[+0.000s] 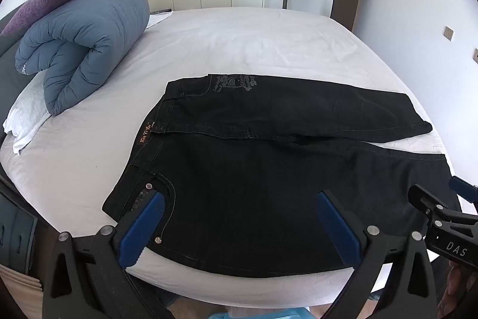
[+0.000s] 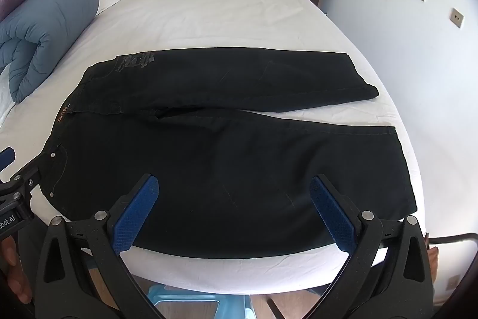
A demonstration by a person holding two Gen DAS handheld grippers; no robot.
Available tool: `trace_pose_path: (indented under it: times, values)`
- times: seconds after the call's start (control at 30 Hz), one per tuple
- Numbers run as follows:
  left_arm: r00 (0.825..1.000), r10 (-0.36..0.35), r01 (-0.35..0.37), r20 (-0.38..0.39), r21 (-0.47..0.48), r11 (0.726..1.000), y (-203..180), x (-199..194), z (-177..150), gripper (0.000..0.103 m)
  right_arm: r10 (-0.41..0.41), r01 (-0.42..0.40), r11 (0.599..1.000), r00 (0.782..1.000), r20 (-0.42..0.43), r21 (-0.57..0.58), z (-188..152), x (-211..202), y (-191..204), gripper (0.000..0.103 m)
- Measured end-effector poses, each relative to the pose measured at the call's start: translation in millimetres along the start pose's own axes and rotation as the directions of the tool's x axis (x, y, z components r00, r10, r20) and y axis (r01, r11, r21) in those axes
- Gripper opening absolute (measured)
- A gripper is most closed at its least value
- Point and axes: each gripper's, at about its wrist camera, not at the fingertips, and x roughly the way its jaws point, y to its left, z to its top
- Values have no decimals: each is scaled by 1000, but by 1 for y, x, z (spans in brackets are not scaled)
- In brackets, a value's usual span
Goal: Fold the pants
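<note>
Left wrist view: black pants [image 1: 269, 169] lay flat on the white bed [image 1: 239, 44], waistband to the left, two legs running right with a wedge of sheet between the hems. Left gripper [image 1: 240, 224] jaws were spread wide and gripped nothing; the near waist and pocket area sat just past and between the blue pads. Right gripper [image 1: 448, 211] was at the right edge near the lower leg; its jaw state could not be told here. Rolled blue duvet [image 1: 80, 47] was far left, well apart from the pants.

Right wrist view: right gripper [image 2: 236, 207] jaws were spread, empty, with the near leg's thigh between and beyond the pads. Left gripper [image 2: 18, 178] was at the left edge by the waistband.
</note>
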Motion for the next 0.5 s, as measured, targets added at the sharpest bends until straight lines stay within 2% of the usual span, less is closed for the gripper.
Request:
trace_pose_path:
  times: [0.5]
  values:
    - [1000,11,-11,-5,4,1000,-8,2,0,103,3,-3,1000,1000,-5,1,-2,4,4,103]
